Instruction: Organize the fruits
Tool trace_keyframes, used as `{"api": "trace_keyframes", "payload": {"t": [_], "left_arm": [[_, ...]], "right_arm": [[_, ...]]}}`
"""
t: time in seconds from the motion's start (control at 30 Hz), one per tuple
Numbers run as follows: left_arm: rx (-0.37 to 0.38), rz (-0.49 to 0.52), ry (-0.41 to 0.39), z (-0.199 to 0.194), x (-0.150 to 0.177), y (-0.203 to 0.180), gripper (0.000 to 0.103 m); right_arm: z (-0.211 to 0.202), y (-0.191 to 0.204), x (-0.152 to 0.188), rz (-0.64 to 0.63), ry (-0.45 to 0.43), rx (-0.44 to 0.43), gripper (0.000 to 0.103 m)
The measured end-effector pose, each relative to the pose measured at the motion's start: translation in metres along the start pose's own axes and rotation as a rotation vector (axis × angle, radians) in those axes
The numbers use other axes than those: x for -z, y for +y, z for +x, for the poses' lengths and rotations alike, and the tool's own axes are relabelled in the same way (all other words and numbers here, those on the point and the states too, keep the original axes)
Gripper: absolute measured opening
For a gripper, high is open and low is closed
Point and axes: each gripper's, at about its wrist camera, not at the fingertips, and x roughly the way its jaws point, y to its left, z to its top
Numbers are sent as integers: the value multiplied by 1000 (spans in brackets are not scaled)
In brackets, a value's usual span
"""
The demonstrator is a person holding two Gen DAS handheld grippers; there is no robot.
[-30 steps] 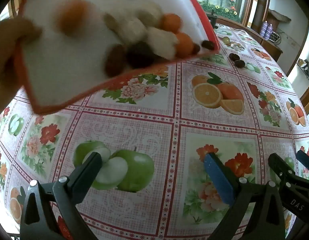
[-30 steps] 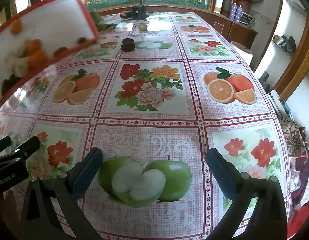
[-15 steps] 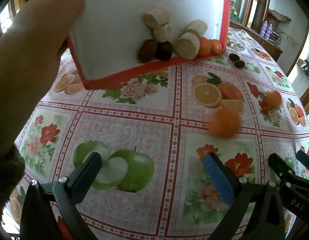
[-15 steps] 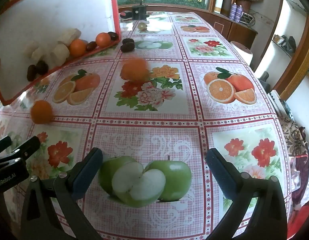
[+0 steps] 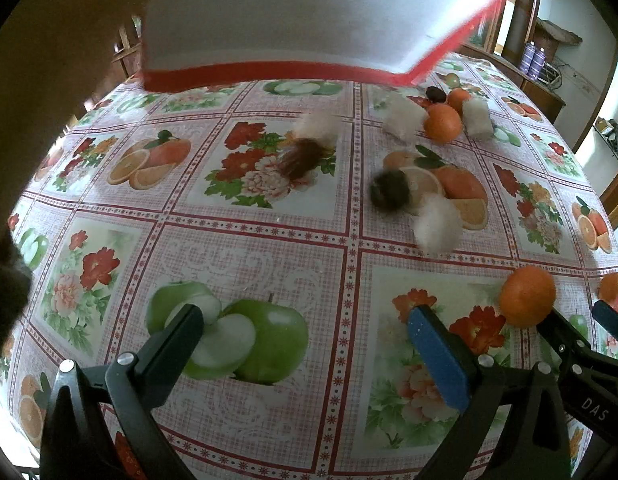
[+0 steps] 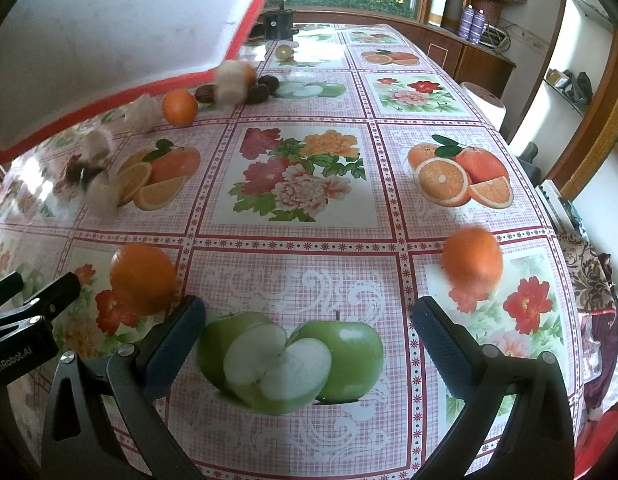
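Left gripper (image 5: 305,340): black two-finger tool, jaws spread wide and holding nothing, low over the table.
Right gripper (image 6: 309,332): same build, jaws equally wide apart and holding nothing; its fingers (image 5: 569,340) also show at 4 o'clock in the left wrist view.
Surface: glossy vinyl tablecloth (image 6: 309,272) in pink and white with red borders, printed with apples, oranges and flowers.
White tray with red rim (image 5: 309,20): tipped steeply in the air at 12 o'clock of the left view and 10 o'clock of the right view (image 6: 109,32); no fruit shows on it.
Small orange citrus fruits: one (image 5: 527,296) at 3 o'clock, just beside the right gripper's finger; seen in the right view at 9 o'clock (image 6: 143,276). Another (image 6: 473,260), blurred, at 3 o'clock of the right view. Another (image 5: 443,122) at 1 o'clock among the pale pieces.
Pale beige cut chunks (image 5: 437,224): scattered from centre to 1 o'clock, most blurred; kind of fruit cannot be told.
Dark reddish-brown small fruits (image 5: 389,190): one right of centre, one (image 5: 305,156) just above centre, more (image 6: 265,88) at 11 o'clock of the right view.
Small green round fruit (image 6: 284,52): apart from the others, at 12 o'clock.
Black object (image 6: 275,26): at the far table end, 12 o'clock.
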Motion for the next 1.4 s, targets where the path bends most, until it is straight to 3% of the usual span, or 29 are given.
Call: {"api": "trace_keyframes", "payload": {"t": [1.4], "left_arm": [[-1, 0, 0, 0, 0, 0, 103]], "right_arm": [[0, 2, -2, 2, -11, -5, 103]]}}
